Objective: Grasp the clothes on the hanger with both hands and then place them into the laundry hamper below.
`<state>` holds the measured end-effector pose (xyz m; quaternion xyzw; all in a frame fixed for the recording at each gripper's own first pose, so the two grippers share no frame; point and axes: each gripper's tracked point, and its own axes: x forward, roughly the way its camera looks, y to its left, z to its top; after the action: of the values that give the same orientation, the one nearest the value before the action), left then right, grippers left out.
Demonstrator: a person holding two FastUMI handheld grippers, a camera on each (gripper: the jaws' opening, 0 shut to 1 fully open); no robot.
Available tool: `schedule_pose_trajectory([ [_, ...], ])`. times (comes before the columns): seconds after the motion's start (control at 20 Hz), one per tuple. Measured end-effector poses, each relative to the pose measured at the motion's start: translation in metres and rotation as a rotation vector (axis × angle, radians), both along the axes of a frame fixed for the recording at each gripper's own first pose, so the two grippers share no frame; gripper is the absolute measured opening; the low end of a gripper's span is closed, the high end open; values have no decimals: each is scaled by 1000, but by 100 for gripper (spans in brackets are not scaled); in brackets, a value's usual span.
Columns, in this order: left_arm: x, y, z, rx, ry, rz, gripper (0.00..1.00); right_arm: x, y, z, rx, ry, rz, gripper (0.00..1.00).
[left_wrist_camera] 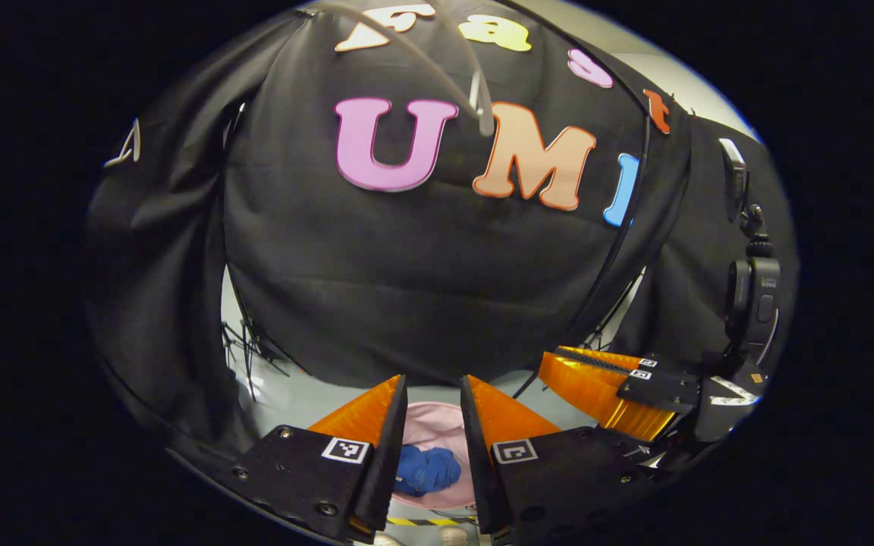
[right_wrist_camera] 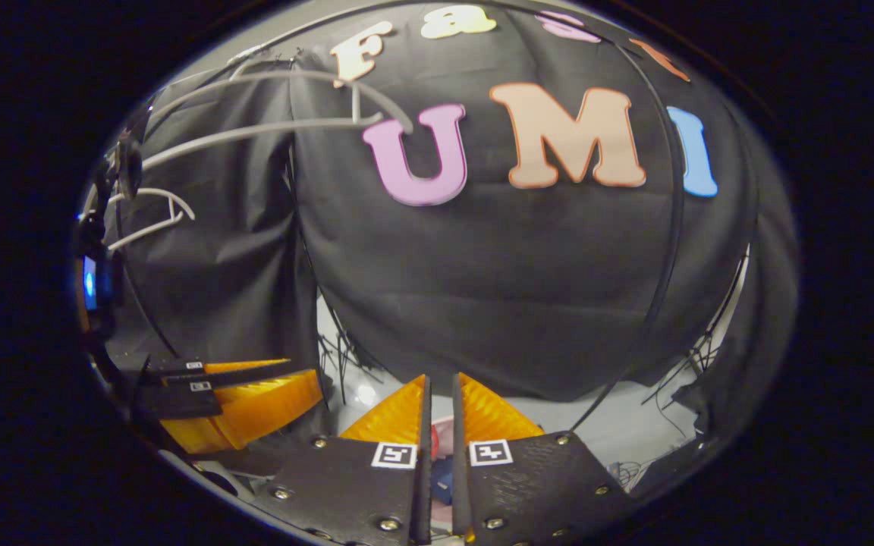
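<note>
A bare white hanger (left_wrist_camera: 475, 91) hangs high in front of the black cloth wall; the right gripper view has the hanger (right_wrist_camera: 255, 129) at its upper left. Far below, blue clothes (left_wrist_camera: 428, 469) lie bunched inside the pink laundry hamper (left_wrist_camera: 437, 421). My left gripper (left_wrist_camera: 433, 398) is open above them, with nothing between its fingers. My right gripper (right_wrist_camera: 439, 390) shows just a narrow slit, nothing in it, through which a strip of the hamper (right_wrist_camera: 441, 434) and the blue clothes (right_wrist_camera: 442, 476) appear. Each gripper sees the other beside it: right gripper (left_wrist_camera: 558, 364), left gripper (right_wrist_camera: 304, 383).
A second white hanger (right_wrist_camera: 156, 208) hangs at the far left of the right gripper view. Black cables (left_wrist_camera: 243, 345) trail down the pale wall behind the cloth. Yellow-black tape (left_wrist_camera: 422, 522) marks the floor by the hamper.
</note>
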<state>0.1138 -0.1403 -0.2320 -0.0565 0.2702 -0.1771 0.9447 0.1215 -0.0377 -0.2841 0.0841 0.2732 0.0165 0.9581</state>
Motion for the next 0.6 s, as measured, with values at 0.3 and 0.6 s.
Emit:
schedule_pose_trajectory([
  [0.3,12,-13,89,-56,-199,4,45,16,-13,106,-37,-212,-31,11],
  [0.6,7,-16,176,-90,-398,12,44,7,-18,185,-56,-355,-54,11],
])
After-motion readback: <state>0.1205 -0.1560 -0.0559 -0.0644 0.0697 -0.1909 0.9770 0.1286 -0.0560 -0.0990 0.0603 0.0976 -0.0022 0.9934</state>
